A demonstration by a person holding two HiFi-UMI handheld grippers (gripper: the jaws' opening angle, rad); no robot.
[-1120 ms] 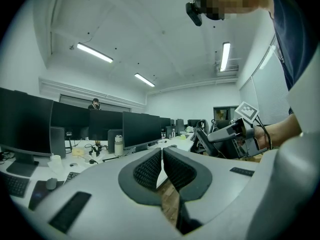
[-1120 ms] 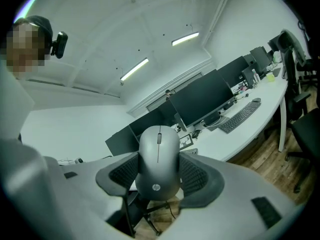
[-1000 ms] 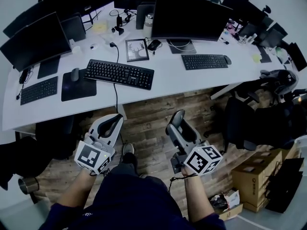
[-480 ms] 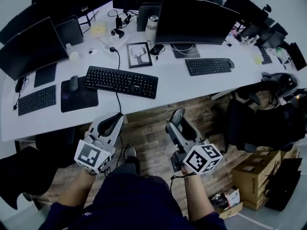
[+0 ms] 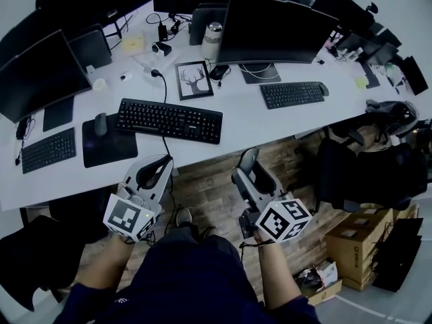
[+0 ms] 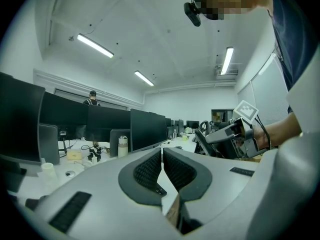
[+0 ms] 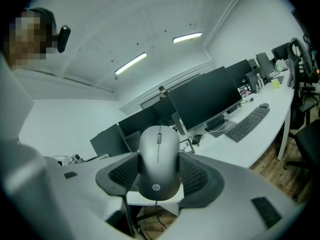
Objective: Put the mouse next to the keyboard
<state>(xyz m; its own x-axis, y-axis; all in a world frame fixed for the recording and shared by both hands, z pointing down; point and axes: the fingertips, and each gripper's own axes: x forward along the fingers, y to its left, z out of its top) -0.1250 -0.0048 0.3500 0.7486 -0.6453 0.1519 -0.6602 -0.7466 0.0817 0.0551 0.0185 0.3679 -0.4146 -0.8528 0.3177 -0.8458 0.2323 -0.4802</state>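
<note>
Two grippers hang low in front of the person, on the near side of the middle keyboard. The right gripper is pinching the mouse by its flanks. Its jaws are spread wide around the grey shell, whose nose points away toward a monitor. The left gripper is pressed together with nothing in it.

Over the last second the middle keyboard has slid down the head view toward the grippers, and the desk with it. The grippers have kept their places in the frame and the pinch has not altered. I read that as the person walking up to the desk with the mouse already in hand. The pickup is done, the carry is under way, and the set-down has not begun. The mouse is well apart from the middle keyboard and off the desk, above the wooden floor.

Only the right gripper view shows the hold itself, with both pads on the shell and a thin cord dropping from the mouse's near end. The head view gives just a dark hump at that gripper's tip, but it alone lays out the goal. Bare desk lies just right of the middle keyboard, and a mouse pad with another mouse sits just left of it. A second keyboard lies well to its right. Which keyboard is meant I cannot tell, though the middle one is straight ahead.
</note>
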